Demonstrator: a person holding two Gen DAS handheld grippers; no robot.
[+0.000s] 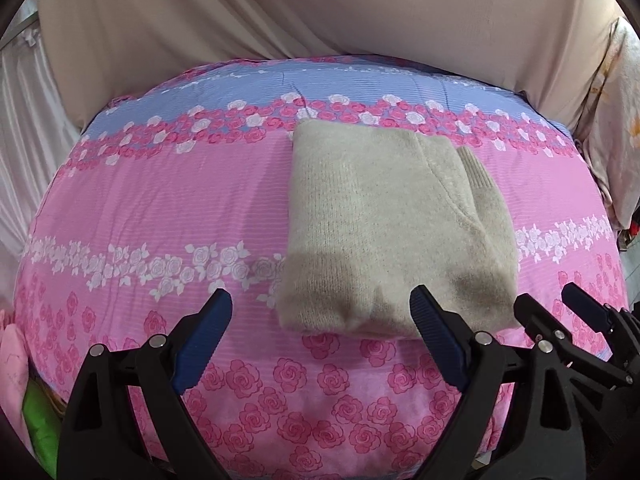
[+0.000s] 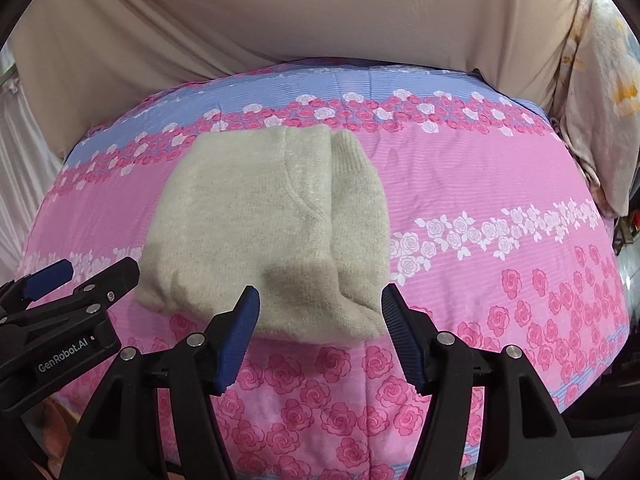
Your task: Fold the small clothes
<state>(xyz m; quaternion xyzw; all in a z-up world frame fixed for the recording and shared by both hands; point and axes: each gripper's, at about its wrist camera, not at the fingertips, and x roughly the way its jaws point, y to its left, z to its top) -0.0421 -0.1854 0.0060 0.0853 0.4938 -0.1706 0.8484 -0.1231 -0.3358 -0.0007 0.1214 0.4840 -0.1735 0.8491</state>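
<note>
A beige knit sweater (image 1: 384, 224) lies folded into a thick rectangle on the pink rose-print bedcover (image 1: 160, 200). A ribbed cuff shows on its right side. My left gripper (image 1: 322, 312) is open and empty, hovering just in front of the sweater's near edge. The right gripper (image 1: 560, 308) shows at the lower right of the left wrist view. In the right wrist view the sweater (image 2: 264, 220) lies left of centre. My right gripper (image 2: 320, 308) is open and empty over its near right corner. The left gripper (image 2: 88, 276) shows at the left there.
A beige sheet (image 1: 280, 20) hangs behind the bed. A floral cloth (image 2: 600, 92) hangs at the right. Pink and green items (image 1: 24, 392) lie at the bed's left edge. White curtain (image 1: 24, 140) is at the left. The bedcover (image 2: 480, 184) stretches right of the sweater.
</note>
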